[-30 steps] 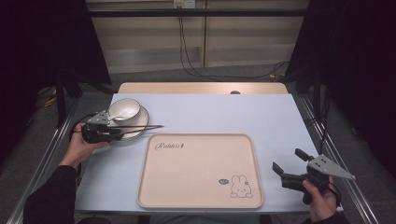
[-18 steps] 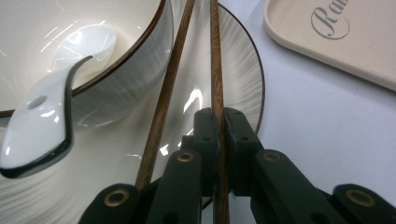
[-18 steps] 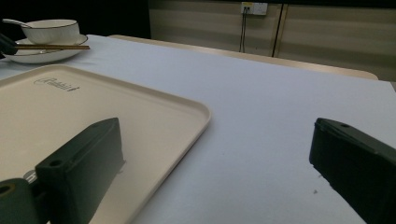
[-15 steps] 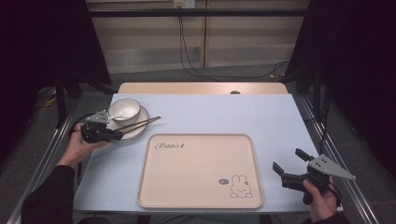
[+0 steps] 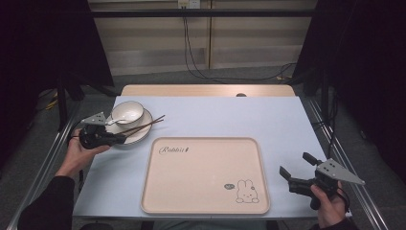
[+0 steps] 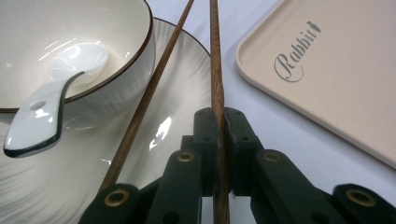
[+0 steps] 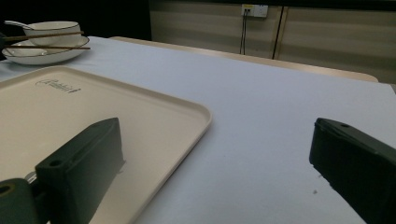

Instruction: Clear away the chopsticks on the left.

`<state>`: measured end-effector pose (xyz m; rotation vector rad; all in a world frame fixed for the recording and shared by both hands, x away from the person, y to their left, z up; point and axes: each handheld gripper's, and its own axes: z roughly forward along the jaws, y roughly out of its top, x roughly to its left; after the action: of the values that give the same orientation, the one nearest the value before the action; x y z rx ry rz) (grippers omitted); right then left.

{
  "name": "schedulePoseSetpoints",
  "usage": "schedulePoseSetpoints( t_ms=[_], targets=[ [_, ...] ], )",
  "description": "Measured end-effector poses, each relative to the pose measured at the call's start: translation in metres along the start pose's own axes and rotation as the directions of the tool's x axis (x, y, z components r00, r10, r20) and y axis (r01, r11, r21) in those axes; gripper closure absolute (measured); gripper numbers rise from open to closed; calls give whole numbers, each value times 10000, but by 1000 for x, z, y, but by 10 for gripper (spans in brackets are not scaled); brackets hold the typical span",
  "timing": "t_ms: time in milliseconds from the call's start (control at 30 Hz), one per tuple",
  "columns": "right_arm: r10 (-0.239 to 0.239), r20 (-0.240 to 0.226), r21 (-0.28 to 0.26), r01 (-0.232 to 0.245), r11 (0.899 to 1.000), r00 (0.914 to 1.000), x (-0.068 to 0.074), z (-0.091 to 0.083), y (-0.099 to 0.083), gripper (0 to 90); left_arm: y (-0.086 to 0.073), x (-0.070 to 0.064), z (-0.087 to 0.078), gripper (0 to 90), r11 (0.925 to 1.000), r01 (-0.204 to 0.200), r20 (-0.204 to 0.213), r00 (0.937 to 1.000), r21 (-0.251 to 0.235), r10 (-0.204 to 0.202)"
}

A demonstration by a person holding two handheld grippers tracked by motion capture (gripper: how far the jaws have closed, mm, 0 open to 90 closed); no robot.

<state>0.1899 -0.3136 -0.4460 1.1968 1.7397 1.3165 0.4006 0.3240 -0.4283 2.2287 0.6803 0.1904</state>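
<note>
Partly chopstick (image 6: 215, 56) end between jaws; hidden

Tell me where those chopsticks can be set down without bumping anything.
The tray is bare apart from its print, and the blue tabletop between tray and far edge is open. It is crowded by the left gripper: plate, bowl, spoon.

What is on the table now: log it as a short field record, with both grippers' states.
left gripper: shut on one chopstick, over the plate's edge
other chopstick: loose, lying across the plate
bowl: on the plate, white spoon resting in it
tray: beige, bare, at table centre
right gripper: open, holding nothing, beside the tray's right edge
table: light blue top
</note>
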Motion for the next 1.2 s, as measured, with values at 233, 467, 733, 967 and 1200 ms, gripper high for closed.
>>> schedulePoseSetpoints(
  t_ms=[233,467,733,967,1200],
  targets=[
    [-37,-9,-38,37,10000,10000,0,0,0,24,4,-16,1,845,9990,438,303,9986,-93,-435],
    [-33,-5,-41,33,10000,10000,0,0,0,24,8,-34,1,846,9968,792,746,9941,-124,-781],
    [-48,-16,-50,48,10000,10000,0,0,0,24,4,-50,-3,846,9896,1396,733,9879,-361,-1366],
    [-41,-17,-34,41,10000,10000,0,0,0,24,3,-73,0,846,9816,1839,383,9825,-511,-1820],
    [-52,32,-39,52,10000,10000,1,0,0,24,4,-93,4,847,9771,2031,475,9786,-628,-2004]
  ],
)
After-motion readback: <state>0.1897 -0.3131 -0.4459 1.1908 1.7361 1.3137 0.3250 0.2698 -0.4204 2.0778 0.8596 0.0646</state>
